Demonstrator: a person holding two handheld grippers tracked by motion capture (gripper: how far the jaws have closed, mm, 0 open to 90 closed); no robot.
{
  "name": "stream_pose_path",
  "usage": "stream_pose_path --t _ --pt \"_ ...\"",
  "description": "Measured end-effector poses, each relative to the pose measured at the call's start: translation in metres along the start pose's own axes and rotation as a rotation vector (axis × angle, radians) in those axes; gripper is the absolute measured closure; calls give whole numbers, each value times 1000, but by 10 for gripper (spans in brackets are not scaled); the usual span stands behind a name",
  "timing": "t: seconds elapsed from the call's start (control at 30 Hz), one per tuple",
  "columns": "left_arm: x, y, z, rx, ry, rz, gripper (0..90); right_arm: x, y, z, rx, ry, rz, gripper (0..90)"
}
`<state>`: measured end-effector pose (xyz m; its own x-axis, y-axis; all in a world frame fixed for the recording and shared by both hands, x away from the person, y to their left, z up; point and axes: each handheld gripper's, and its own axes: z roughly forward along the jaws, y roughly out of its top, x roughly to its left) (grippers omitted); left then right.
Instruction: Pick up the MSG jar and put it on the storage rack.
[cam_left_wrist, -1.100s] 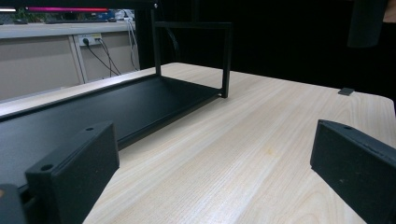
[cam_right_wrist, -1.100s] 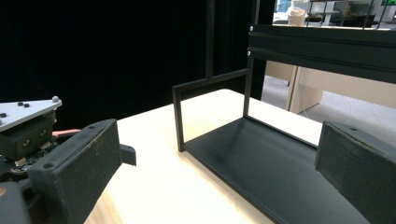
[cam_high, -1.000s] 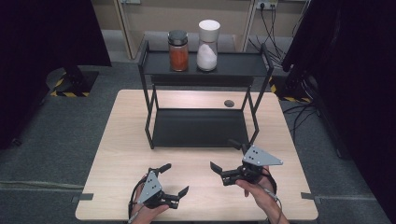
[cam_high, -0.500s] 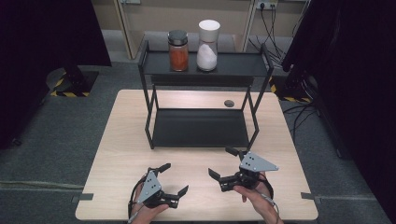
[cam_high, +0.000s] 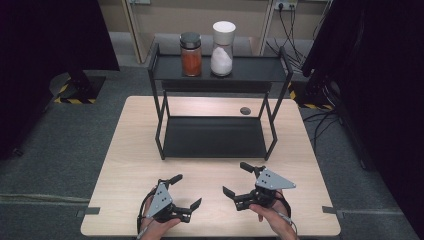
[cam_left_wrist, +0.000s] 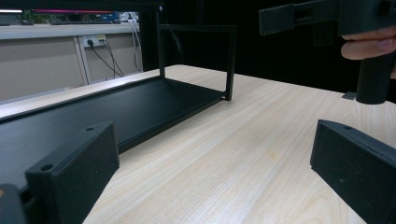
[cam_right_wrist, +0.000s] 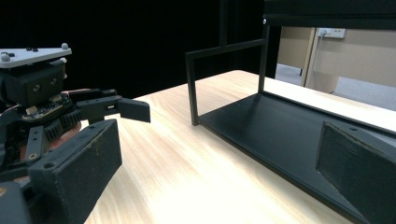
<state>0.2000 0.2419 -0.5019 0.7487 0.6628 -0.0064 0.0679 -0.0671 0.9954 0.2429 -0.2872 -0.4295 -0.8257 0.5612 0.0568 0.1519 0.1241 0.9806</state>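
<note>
- Left hand-held gripper (cam_high: 184, 192) sits low over the near edge of the tabletop (cam_high: 125, 150), jaws spread wide and empty, probably parked at rest.
- Right hand-held gripper (cam_high: 240, 179) hovers beside it, also released and holding nothing, jaws aimed toward the left one.
- Both face the black rack (cam_high: 214, 137), which stands mid-tabletop with its lower shelf bare.
- Up on the top shelf, an orange-filled jar (cam_high: 190, 55) and a white-filled jar (cam_high: 222, 49) stand upright just beside each other, well apart from both grippers, beyond and above them.
- Reaching either jar looks like a forward, upward move.
</note>
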Motion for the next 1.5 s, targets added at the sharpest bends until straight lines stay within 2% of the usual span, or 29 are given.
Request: stream_pose_path --t 0.43,1.5 --pt "1 1 -1 -6 1 -2 5 -2 -13 -1 32 -7 19 10" --pt "0 2 -4 -16 -1 15 5 -3 -16 -6 30 -27 19 10"
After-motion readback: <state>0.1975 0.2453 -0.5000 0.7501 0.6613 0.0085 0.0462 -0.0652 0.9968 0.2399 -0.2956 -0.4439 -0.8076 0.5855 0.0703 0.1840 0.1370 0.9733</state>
